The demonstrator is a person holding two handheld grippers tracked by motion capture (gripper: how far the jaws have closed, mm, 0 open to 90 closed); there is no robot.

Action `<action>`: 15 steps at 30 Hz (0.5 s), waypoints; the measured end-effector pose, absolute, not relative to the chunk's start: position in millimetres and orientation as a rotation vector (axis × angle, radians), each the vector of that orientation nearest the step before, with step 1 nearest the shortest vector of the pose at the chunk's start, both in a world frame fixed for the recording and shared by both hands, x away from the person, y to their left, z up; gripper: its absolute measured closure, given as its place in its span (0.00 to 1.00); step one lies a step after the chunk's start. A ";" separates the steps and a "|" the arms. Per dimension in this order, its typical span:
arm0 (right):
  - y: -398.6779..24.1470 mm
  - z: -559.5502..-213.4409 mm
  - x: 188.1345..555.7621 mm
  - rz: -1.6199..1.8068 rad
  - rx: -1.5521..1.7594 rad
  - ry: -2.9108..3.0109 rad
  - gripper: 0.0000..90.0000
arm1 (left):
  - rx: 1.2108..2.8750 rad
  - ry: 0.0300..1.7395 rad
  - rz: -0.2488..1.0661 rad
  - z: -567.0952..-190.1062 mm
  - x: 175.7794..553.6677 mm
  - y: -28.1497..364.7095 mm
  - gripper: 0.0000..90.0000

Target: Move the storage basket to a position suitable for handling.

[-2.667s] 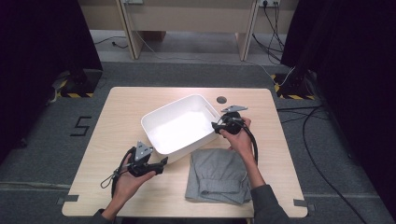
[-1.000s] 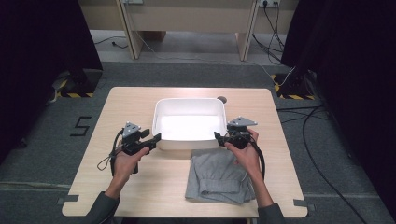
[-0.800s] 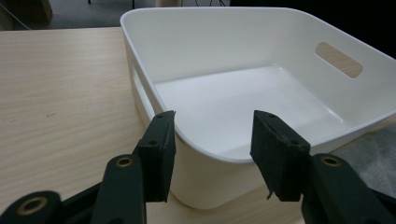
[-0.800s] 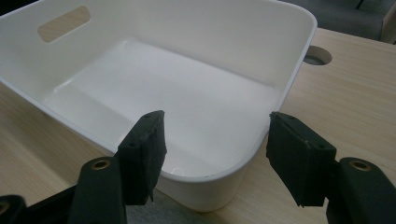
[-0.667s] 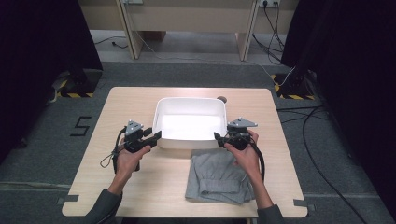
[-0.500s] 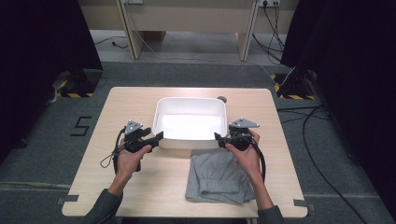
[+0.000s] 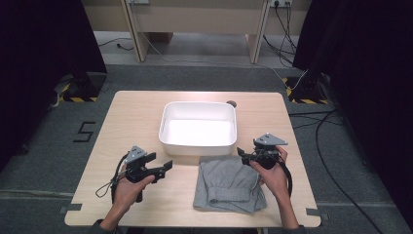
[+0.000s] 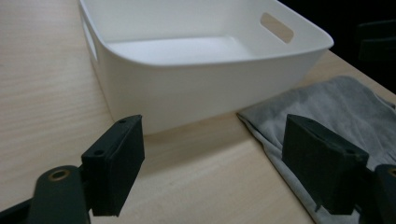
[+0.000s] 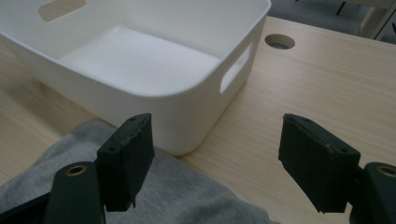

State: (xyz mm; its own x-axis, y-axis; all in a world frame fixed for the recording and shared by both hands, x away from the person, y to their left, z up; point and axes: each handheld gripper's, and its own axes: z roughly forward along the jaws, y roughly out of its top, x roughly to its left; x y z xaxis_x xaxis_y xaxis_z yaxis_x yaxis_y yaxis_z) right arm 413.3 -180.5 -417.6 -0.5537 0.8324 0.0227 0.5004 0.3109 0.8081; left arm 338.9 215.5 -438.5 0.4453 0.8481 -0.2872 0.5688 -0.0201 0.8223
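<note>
Bin (image 7: 198, 127): white, empty, set square at the middle of the table (image 7: 136, 117), its near wall touching the far edge of the cloth.
Cloth (image 7: 229, 184): grey, folded, laid flat just in front of the bin, toward its right corner.
Left gripper (image 7: 163, 166): held in front of the bin's left corner, jaws spread wide, nothing gripped.
Right gripper (image 7: 242, 153): held over the cloth's right edge beside the bin's right corner, jaws wide apart, nothing held.
Step judged: the cloth is likely to be lifted into the bin; both near corners are best pinched together so the folds are kept.
Change: the bin, earlier tilted and gripped, is now released; the left gripper has been drawn back.
</note>
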 end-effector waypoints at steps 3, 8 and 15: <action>-188.4 -421.0 408.4 1.119 1.183 2.190 0.30 | 1.732 1.226 0.343 -445.2 330.2 212.2 0.20; -199.5 -426.6 399.3 1.117 1.207 2.195 0.29 | 1.777 1.193 0.311 -455.6 316.9 206.2 0.20; -207.0 -435.5 389.6 1.125 1.198 2.226 0.24 | 1.815 1.170 0.303 -464.9 297.8 202.5 0.19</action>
